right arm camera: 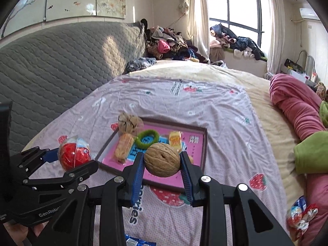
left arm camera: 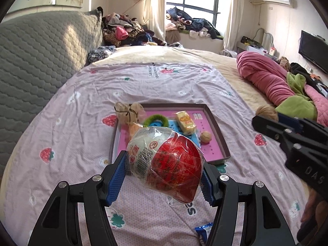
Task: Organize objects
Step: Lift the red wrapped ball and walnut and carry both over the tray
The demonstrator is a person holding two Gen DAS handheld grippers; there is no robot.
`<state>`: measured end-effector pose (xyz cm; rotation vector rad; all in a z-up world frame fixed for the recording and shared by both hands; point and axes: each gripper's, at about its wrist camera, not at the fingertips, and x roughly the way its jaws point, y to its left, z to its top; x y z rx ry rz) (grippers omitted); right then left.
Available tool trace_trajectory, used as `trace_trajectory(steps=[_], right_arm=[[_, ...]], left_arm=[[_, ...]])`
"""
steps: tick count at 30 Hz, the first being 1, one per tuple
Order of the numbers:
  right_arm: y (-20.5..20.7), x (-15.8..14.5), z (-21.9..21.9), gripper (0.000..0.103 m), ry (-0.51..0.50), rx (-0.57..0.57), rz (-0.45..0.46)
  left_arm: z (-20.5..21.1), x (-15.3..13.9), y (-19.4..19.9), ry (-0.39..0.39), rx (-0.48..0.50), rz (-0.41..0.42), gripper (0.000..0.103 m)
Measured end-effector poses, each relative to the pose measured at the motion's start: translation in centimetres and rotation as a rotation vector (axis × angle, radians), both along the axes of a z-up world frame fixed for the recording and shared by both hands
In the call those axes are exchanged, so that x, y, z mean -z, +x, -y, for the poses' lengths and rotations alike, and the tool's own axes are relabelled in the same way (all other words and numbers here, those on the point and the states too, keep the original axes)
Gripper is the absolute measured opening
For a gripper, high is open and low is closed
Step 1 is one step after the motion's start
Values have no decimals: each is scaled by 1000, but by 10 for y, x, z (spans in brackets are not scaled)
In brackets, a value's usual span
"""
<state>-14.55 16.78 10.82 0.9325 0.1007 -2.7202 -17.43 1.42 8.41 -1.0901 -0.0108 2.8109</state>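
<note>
My left gripper (left arm camera: 164, 176) is shut on a red and white wrapped snack packet (left arm camera: 166, 164), held above the bed short of the tray; it also shows in the right wrist view (right arm camera: 74, 155). My right gripper (right arm camera: 162, 172) is shut on a walnut (right arm camera: 162, 159), held over the near edge of the pink-lined tray (right arm camera: 202, 143). The tray (left arm camera: 217, 131) holds a yellow snack pack (left arm camera: 185, 122), a green ring (left arm camera: 155, 120), a walnut (left arm camera: 205, 137), an orange wrapped cake (right arm camera: 124, 147) and a tan cloth bundle (left arm camera: 128, 112) at its far left corner.
The tray lies on a pink strawberry-print sheet (left arm camera: 164, 86) on a bed. A grey quilted headboard (left arm camera: 41, 57) is at left. Pink and green bedding (right arm camera: 297, 110) lies at right. A blue packet (left arm camera: 203, 231) lies near me; a red-white snack bag (right arm camera: 301, 215) lies at right.
</note>
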Motion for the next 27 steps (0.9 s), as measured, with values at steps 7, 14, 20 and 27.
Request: trace_trajectory(steps=[7,14,20,27], right_arm=[[-5,-21,-7,35,8,12,-30],[-17,-36,-6,35,10,13,-53],[-25,-48,0,35,10,2,-75],[-39,-66,5,35,11,-8,-102]], left_arm=[[-2,-16,-9,-12,1,-27,66],[-3,-27,-24,-16,3,-43,66],[-3,-41,-39,-35,1,-62,66],[-1,-61,-57,-44,-3,-89,66]])
